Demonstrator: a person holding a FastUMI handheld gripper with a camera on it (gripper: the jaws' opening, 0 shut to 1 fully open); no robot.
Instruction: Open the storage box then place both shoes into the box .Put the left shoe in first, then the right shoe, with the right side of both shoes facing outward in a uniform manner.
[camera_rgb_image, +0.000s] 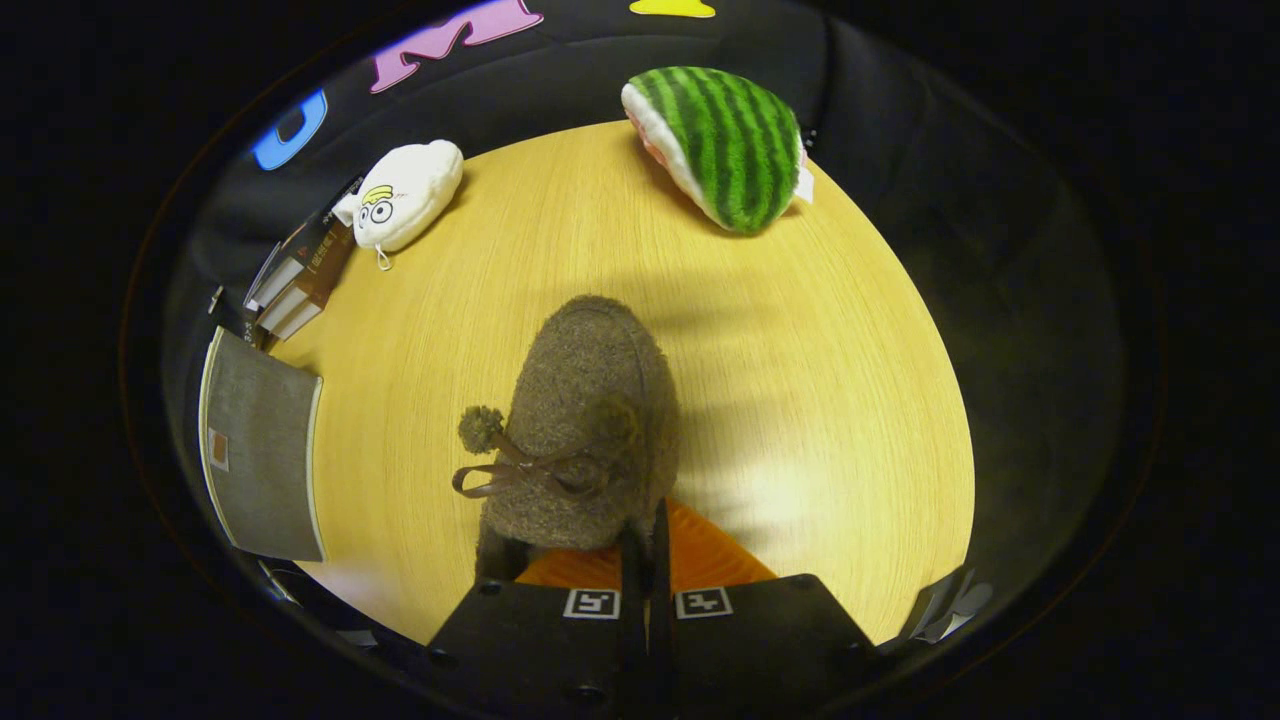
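A fuzzy brown shoe (585, 400) with a pom-pom lace bow hangs just ahead of my fingers, toe pointing away over the round wooden table (800, 330). My gripper (645, 545) is shut on the shoe's heel rim, both fingers pressed close together with the rim pinched between them. The shoe's opening is hidden under the fingers. A grey fabric storage box (262, 450) sits at the table's left edge, seen from its side; whether its lid is open I cannot tell.
A watermelon-slice plush (725, 140) lies at the far side of the table. A white plush with cartoon eyes (405, 195) rests far left, beside a stack of books (300, 280) just beyond the storage box.
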